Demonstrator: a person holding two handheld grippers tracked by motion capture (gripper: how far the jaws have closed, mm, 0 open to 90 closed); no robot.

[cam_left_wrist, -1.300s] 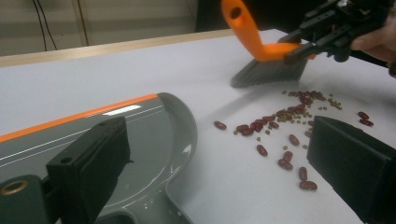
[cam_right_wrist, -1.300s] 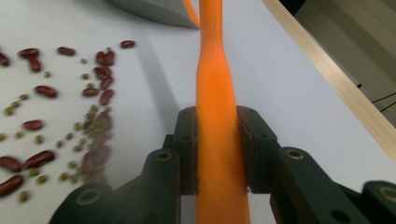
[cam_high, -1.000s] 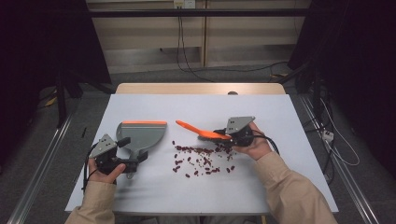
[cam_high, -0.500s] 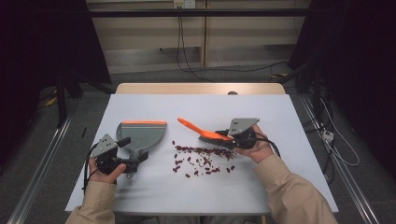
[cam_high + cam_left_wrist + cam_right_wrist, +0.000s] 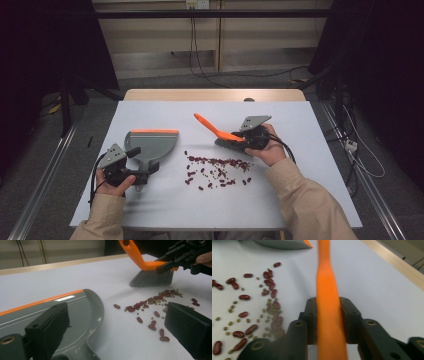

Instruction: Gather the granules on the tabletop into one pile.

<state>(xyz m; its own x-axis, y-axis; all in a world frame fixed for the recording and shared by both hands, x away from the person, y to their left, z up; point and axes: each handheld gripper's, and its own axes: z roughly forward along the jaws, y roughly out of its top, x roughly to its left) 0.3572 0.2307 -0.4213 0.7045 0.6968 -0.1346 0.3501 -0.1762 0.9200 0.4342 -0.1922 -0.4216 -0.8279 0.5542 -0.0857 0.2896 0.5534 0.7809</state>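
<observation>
Right gripper (image 5: 248,138), held in the person's right hand (image 5: 270,148), pinches the orange back of a hand brush (image 5: 222,135); in the right gripper view both black jaws press flat against the orange handle (image 5: 327,302), which runs straight up between them; the brush's dark bristles (image 5: 152,278) rest on the white table (image 5: 310,165) just behind the far edge of the spill, and its handle rises at a slant toward the far left of the table in the high view.

Left gripper (image 5: 134,175), held in the person's left hand (image 5: 112,182), lies low at the near left of the table, at the handle end of a grey dustpan (image 5: 150,145); the left gripper view shows its two jaws standing well apart, with the pan's grey floor (image 5: 75,315) and its neck between them; from these views I cannot tell whether the pads press on the pan's handle; the dustpan lies flat, its orange lip (image 5: 154,131) along the far edge.

Red kidney beans (image 5: 215,165) and smaller green ones (image 5: 232,311) lie scattered on the table between dustpan and brush, to the right of the pan, the densest line of them just in front of the bristles.
</observation>
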